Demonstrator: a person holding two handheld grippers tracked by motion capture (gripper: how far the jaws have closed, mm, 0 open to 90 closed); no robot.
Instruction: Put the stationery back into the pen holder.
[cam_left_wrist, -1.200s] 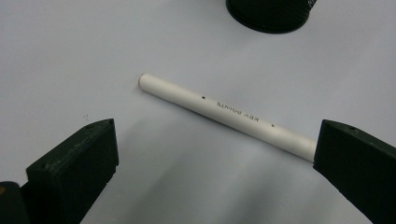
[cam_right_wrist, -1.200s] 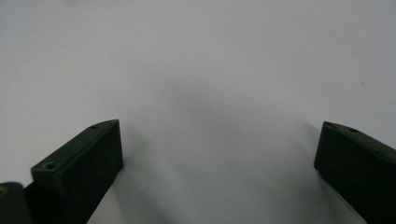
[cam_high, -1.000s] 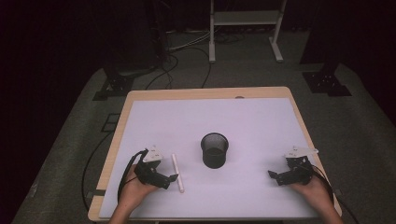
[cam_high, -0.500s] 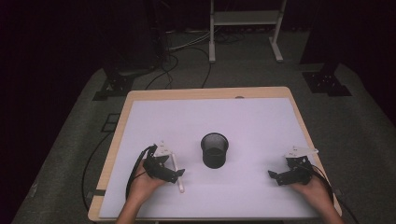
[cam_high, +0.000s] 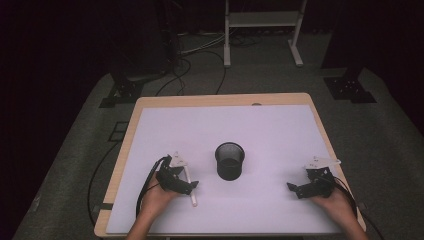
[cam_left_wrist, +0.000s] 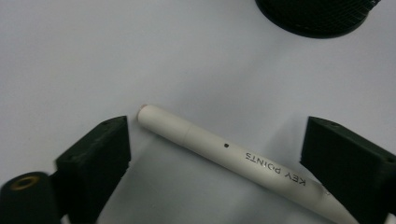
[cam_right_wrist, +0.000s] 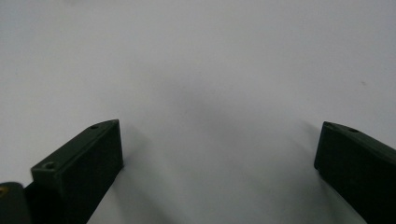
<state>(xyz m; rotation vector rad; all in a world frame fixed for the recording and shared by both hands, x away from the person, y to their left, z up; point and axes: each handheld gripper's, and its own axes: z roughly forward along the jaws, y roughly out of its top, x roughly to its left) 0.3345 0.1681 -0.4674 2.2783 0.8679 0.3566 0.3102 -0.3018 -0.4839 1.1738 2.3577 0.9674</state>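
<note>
One broad white-topped wooden table (cam_high: 260, 125) carries a round black mesh cup (cam_high: 230, 160) at its centre. The left gripper (cam_left_wrist: 215, 158), jaws wide apart, straddles a slim white plastic pen (cam_left_wrist: 224, 151) lying flat just left of the cup. The right gripper (cam_right_wrist: 219, 163) gapes over bare tabletop.

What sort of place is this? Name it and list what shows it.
Probably a lab or studio set up for recording: a table under a plain white sheet, dark surroundings, cables trailing across grey carpet, and a metal stand behind.
</note>
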